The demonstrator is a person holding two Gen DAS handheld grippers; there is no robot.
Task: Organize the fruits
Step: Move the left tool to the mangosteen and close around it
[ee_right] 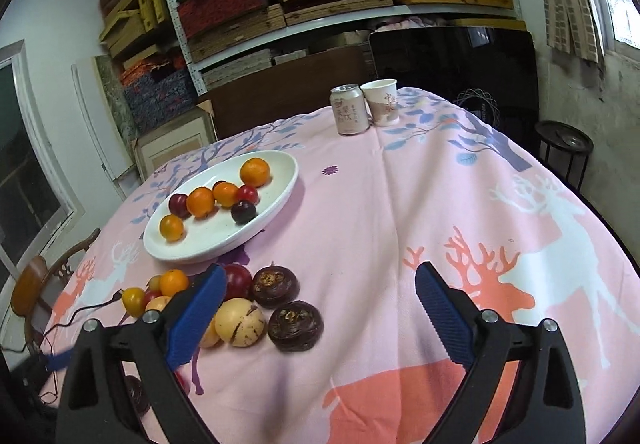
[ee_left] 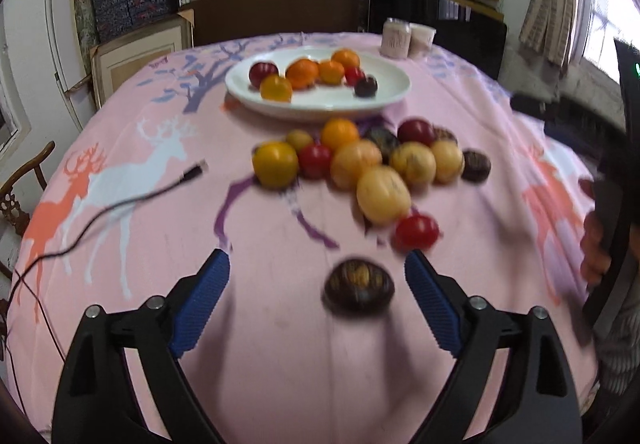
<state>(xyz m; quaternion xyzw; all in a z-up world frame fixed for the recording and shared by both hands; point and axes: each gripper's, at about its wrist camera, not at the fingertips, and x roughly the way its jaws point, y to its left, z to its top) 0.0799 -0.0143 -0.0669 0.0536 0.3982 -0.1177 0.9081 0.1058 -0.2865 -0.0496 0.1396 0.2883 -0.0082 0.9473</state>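
Both grippers hang spread and empty over the fruit table.

The left gripper (ee_left: 318, 268) frames a dark brown fruit (ee_left: 359, 285) at lower centre, not touching it; the right gripper (ee_right: 320, 280) holds nothing. Mid-frame lies the loose fruit pile (ee_left: 372, 160), and beyond it the white plate (ee_left: 394, 94) holding oranges and plums.

We seem to be in a storeroom or back room of a home or small shop. Metal shelves (ee_right: 340, 16) along the wall are stacked with flat woven and patterned boxes (ee_right: 236, 10), and framed panels (ee_left: 140, 60) lean against the wall below. A round table wears a pink deer-print cloth (ee_right: 460, 204), with a drink can (ee_right: 349, 110) and paper cup (ee_right: 382, 102) on it, beside a carved wooden chair (ee_left: 18, 196).
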